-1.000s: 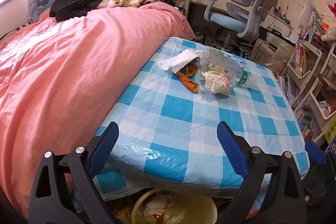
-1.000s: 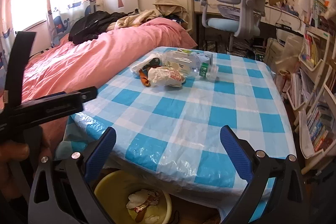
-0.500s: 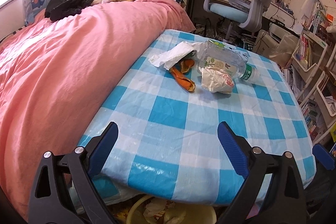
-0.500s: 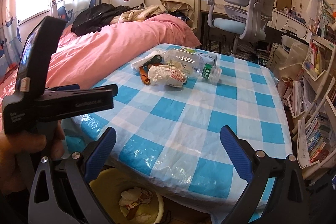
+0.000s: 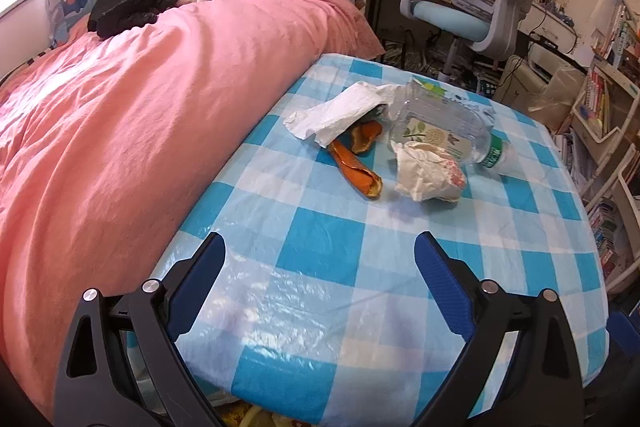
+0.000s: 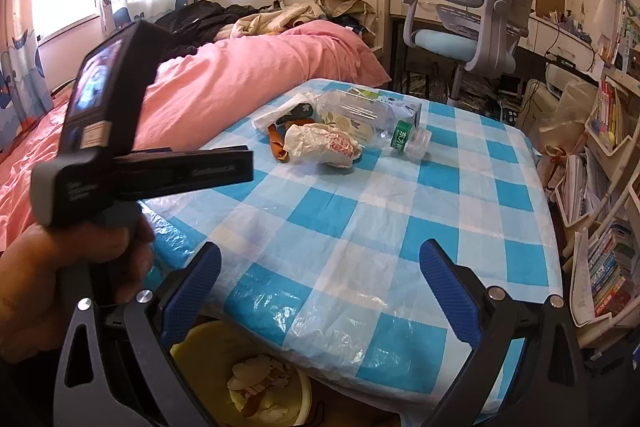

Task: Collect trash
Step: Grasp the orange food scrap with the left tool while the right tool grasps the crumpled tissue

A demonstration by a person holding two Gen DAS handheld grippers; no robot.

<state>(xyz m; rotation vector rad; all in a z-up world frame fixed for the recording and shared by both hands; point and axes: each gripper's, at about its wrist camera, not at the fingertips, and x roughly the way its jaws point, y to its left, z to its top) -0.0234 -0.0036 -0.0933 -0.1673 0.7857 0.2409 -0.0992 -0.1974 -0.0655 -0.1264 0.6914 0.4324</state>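
Trash lies at the far side of the blue checked table: a white tissue, orange peel, a crumpled wrapper and a clear plastic bottle on its side. The wrapper and the bottle also show in the right wrist view. My left gripper is open and empty over the near table edge. My right gripper is open and empty, further back. A yellow bin with scraps sits under the table's near edge.
A pink duvet bed borders the table on the left. A grey and blue desk chair stands behind the table. Bookshelves line the right. The hand holding the left gripper's body fills the left of the right wrist view.
Both grippers have moved forward and up toward the table. The trash looks nearer and the bin has dropped out of the left wrist view. Both stay open.
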